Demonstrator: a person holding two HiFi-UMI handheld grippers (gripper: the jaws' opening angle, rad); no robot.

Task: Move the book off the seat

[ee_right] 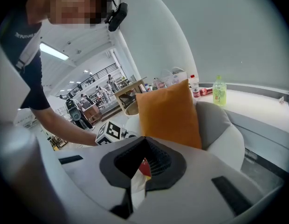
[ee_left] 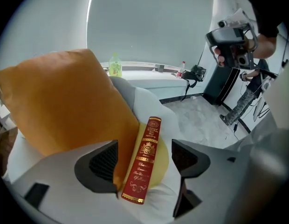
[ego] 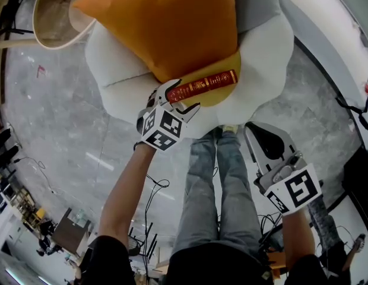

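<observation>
Reaching in to grasp, left gripper (ee_left: 147, 160) spread wide astride the red book (ee_left: 143, 164) (no contact yet), spine showing on the seat's (ego: 261, 58) yellow centre, six o'clock from the orange pillow (ego: 166, 22). Right gripper (ee_right: 143, 164) pinched together, empty. Next: sink lower, squeeze both covers squarely, lift clear.

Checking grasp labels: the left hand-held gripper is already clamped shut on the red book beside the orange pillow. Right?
Not clamped. The left gripper view shows the left hand-held gripper open, its jaws on either side of the red book, pads clear of it. The book does lie beside the orange pillow.
</observation>
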